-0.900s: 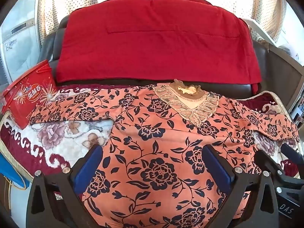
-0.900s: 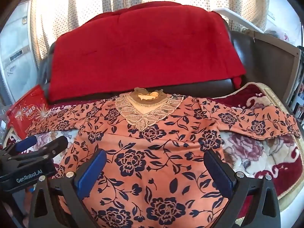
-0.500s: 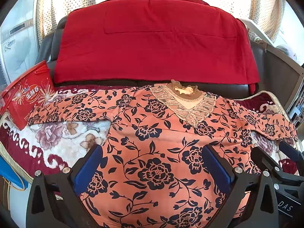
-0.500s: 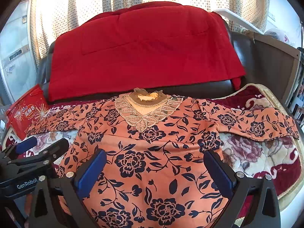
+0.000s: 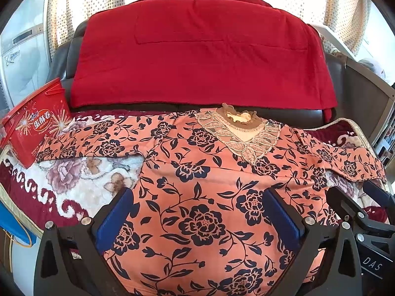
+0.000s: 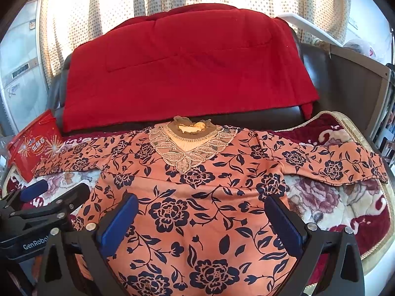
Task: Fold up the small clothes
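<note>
The floral blouse (image 5: 197,197) lies flat, front up, sleeves spread wide across the flowered blanket (image 5: 74,180), its lace collar (image 6: 190,145) toward the red quilt (image 6: 187,69) draped on the sofa back. Left gripper (image 5: 197,212) hangs above the blouse's lower body, jaws wide apart, gripping nothing. Right gripper (image 6: 201,217) alongside, jaws likewise spread and empty. A red tub (image 5: 34,125) sits at the blouse's left sleeve end.
</note>
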